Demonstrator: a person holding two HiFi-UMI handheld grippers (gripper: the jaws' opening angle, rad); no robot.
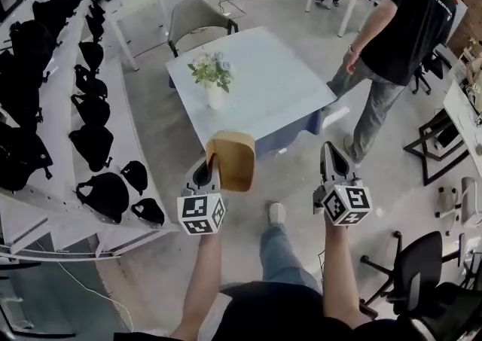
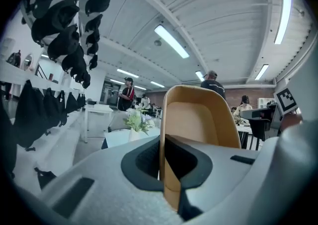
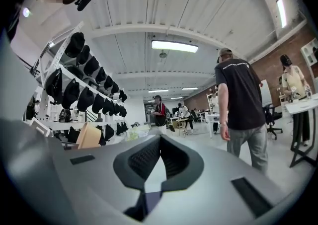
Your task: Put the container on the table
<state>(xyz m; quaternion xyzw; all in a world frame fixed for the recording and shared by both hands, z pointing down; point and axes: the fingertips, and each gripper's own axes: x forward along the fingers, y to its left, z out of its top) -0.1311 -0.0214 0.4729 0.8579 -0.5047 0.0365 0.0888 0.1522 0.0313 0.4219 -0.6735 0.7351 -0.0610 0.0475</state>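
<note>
The container [image 1: 232, 159] is a tan, open-topped bin with rounded corners, held in the air short of the near edge of the pale blue table [image 1: 286, 91]. My left gripper [image 1: 210, 172] is shut on its left wall, and in the left gripper view the container [image 2: 201, 119] stands upright between the jaws of that gripper [image 2: 166, 155]. To the right, my right gripper [image 1: 332, 154] hangs over the floor, jaws together and holding nothing. From the right gripper view the container [image 3: 89, 135] shows at the left beyond the right gripper [image 3: 159, 162].
A white vase of flowers [image 1: 215, 77] stands on the table's left side. A grey chair [image 1: 197, 19] sits behind the table. A person in a black shirt [image 1: 399, 38] walks at the right. White shelves of black caps [image 1: 90, 144] line the left; a black office chair [image 1: 418, 272] is at lower right.
</note>
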